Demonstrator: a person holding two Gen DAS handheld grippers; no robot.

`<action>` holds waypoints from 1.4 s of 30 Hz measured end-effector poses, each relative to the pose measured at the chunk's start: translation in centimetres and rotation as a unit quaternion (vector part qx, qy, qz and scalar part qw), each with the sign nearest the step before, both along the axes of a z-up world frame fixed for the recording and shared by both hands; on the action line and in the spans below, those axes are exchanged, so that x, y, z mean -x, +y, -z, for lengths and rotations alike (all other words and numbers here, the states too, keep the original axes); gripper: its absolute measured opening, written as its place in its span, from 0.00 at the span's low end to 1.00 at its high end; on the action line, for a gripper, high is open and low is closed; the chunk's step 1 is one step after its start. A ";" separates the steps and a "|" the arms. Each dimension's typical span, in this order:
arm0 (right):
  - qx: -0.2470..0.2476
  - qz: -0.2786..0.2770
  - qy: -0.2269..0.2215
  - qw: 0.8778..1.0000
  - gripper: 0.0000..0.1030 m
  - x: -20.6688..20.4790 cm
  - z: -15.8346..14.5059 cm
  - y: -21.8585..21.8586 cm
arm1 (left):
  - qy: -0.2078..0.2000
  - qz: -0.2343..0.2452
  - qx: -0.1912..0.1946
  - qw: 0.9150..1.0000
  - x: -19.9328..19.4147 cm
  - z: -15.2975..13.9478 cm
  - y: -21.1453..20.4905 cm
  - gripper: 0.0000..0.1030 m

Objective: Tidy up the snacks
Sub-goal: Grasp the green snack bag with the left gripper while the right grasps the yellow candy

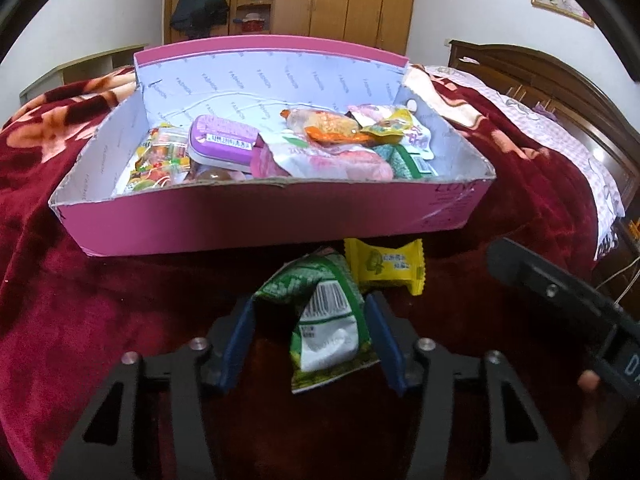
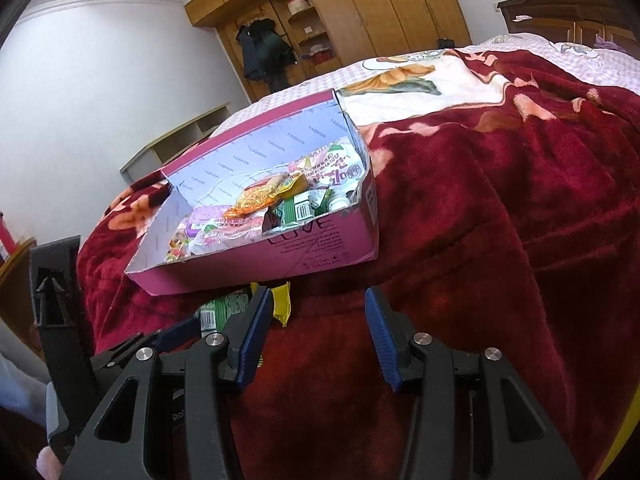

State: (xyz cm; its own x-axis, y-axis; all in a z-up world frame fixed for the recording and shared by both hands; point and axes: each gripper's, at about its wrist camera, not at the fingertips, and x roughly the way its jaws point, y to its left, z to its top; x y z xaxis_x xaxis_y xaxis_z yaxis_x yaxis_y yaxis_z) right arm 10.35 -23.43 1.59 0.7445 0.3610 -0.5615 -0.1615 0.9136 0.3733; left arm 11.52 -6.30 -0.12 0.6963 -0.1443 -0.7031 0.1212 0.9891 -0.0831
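A: Left wrist view: left tool [image 1: 310, 334] low over the bed, both blue pads against a green snack packet [image 1: 320, 312]. Packet buckled into an arch between them, barcode panel facing up. Reads as a grip.

B: Noted. What lies beside it?

A: Yellow snack packet [image 1: 386, 266], just behind the green one, touching it, flat on the red blanket [image 1: 80, 320]. Both sit just in front of the pink box [image 1: 248, 216], outside its near wall.

B: Box contents?

A: Crowded. Purple tin [image 1: 222, 142] left of centre, tilted. Clear bag of coloured sweets [image 1: 160, 156] at the left end. Orange-ended packet [image 1: 324, 126] near the back, a pink and white pouch [image 1: 320, 160] under it, more green wrappers at the right end. Lid stands upright behind, white lining printed with small words.

B: Right wrist view?

A: Right tool [image 2: 316, 336] over bare blanket, jaws partly apart, nothing between the pads. Same pink box up and left of it, near wall lettered LOVE. Green packet and yellow packet peek past the tool's left finger, with the left tool's blue pad beside them.

B: Surroundings?

A: Wooden wardrobe [image 1: 344, 0] at the far wall, dark jacket [image 1: 200, 4] hanging on it. Dark wooden headboard [image 1: 540, 72] at the right. A fingertip shows at the right tool's handle in the left view.
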 end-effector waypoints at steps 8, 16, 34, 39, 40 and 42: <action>0.005 -0.003 0.003 1.000 0.48 0.0 0.0 0.4 | 0.000 0.005 0.018 1.000 0.7 -0.3 0.8 0.39; 0.015 -0.020 0.009 1.000 0.48 -0.1 0.2 1.8 | -0.005 -0.038 0.020 0.999 1.1 -0.6 3.9 0.37; 0.059 -0.042 0.045 0.996 0.48 -3.4 2.0 6.5 | 0.003 -0.049 0.057 0.997 1.2 0.3 6.7 0.38; 0.063 -0.036 0.049 0.996 0.48 -4.0 2.2 7.0 | 0.005 -0.047 0.063 0.997 1.1 0.5 6.8 0.39; 0.067 -0.033 0.051 0.996 0.48 -4.3 2.5 7.3 | 0.005 -0.047 0.063 0.997 1.1 0.6 6.8 0.39; 0.072 -0.033 0.051 0.996 0.48 -4.3 2.7 7.5 | 0.004 -0.047 0.064 0.997 1.1 0.6 6.8 0.39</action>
State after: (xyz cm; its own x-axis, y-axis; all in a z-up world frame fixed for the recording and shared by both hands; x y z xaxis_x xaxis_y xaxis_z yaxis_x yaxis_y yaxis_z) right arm 14.69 -15.96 -1.15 0.6577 0.3181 -0.6828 -0.1909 0.9473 0.2574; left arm 10.43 0.50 -0.71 0.7053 -0.1677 -0.6888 0.0277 0.9774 -0.2095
